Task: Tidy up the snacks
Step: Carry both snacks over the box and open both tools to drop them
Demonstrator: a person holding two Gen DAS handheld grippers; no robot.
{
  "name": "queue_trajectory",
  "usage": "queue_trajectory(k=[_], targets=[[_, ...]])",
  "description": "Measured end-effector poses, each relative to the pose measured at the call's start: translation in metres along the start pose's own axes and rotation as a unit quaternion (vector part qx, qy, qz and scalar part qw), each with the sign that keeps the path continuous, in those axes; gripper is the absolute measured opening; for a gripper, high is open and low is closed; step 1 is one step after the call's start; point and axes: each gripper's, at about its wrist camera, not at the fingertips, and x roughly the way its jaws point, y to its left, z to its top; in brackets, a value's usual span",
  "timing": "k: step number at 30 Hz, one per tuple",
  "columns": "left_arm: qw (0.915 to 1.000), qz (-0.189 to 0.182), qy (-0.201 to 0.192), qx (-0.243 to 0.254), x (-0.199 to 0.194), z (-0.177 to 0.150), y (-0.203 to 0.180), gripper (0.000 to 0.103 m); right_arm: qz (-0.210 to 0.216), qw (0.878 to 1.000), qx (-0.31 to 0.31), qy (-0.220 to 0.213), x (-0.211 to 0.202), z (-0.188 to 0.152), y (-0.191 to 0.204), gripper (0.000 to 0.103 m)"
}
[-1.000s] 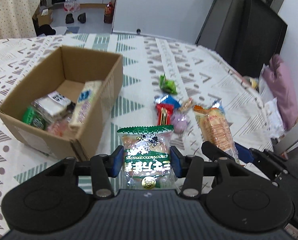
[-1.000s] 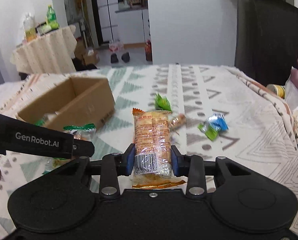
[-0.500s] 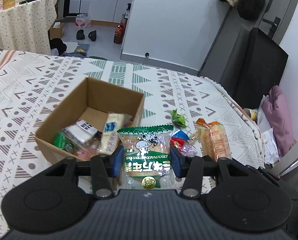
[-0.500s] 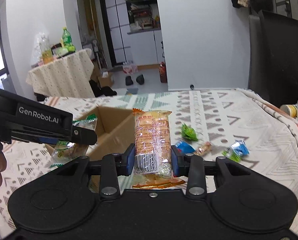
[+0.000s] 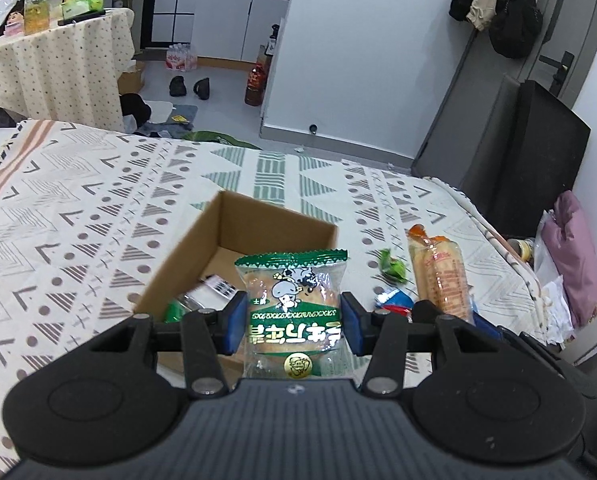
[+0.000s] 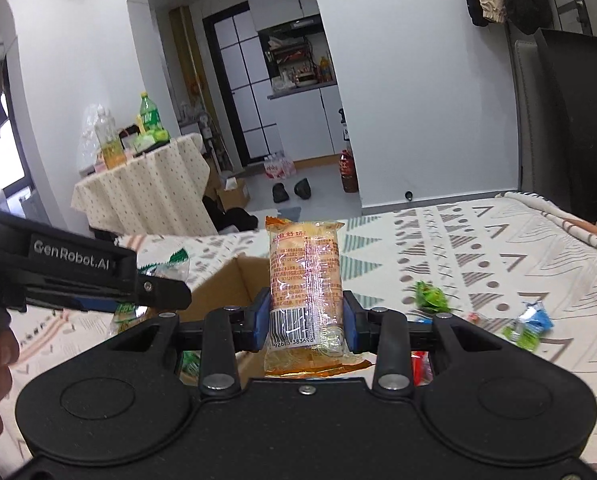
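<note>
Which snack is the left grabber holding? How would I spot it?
Find the cardboard box on the patterned cloth; the left gripper hangs just in front of it. Pinched between its blue pads is a clear packet with green edges and a cartoon cow, unlike the long orange packet beside it.

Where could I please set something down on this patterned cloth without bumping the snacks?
The cloth left of the cardboard box and beyond its far wall is bare. It is crowded right of the box, where the green candy and blue-wrapped candy lie. Inside the box, the near end holds packets; the far end shows bare floor.
</note>
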Motion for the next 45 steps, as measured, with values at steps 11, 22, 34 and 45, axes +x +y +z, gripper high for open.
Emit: queue_trajectory(k=[11, 22, 34, 45], targets=[[0.9999, 0.006, -0.005, -0.015, 0.013, 0.022, 0.035, 0.048, 0.033, 0.999, 0.021, 0.017, 0.033, 0.003, 0.022, 0.035], [0.9995, 0.008, 0.011, -0.030, 0.035, 0.030, 0.066, 0.048, 0.048, 0.997, 0.023, 0.047, 0.073, -0.003, 0.041, 0.035], [0.9985, 0.005, 0.028, -0.047, 0.056, 0.032, 0.083, 0.048, 0.039, 0.996, 0.019, 0.084, 0.081, -0.012, 0.046, 0.068], [0.9981, -0.002, 0.049, -0.037, 0.063, 0.033, 0.065, 0.059, 0.001, 0.996, 0.045, 0.073, 0.068, -0.009, 0.017, 0.076]])
